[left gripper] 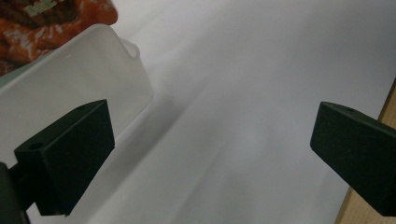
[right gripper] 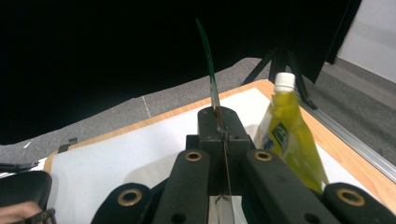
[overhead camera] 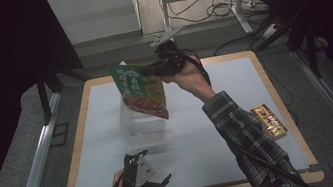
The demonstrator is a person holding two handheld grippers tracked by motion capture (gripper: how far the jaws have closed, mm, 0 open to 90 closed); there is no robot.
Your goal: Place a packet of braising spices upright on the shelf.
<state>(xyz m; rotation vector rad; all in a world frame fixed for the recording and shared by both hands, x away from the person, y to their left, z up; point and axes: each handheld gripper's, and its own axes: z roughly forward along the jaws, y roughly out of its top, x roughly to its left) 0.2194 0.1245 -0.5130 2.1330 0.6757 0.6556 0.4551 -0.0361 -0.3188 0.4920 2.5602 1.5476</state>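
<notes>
My right gripper (overhead camera: 149, 70) is raised over the far middle of the table, shut on the top edge of a green and red snack packet (overhead camera: 141, 91). The packet hangs above a translucent plastic box (overhead camera: 143, 125). In the right gripper view the packet's thin green edge (right gripper: 211, 79) rises from between the closed jaws of that gripper (right gripper: 219, 125). A yellow pouch with a white cap (right gripper: 289, 137) stands just beyond them. My left gripper (overhead camera: 148, 168) rests near the front edge, open and holding nothing. In its own view, my left gripper (left gripper: 210, 135) faces the box (left gripper: 79, 79) and the packet's red lower part (left gripper: 51, 18).
A gold and red packet (overhead camera: 269, 120) lies on the white mat (overhead camera: 233, 78) at the right, near the wooden table edge (overhead camera: 285, 105). Dark curtains flank both sides. A metal stand and cables (overhead camera: 236, 1) sit on the floor beyond the table.
</notes>
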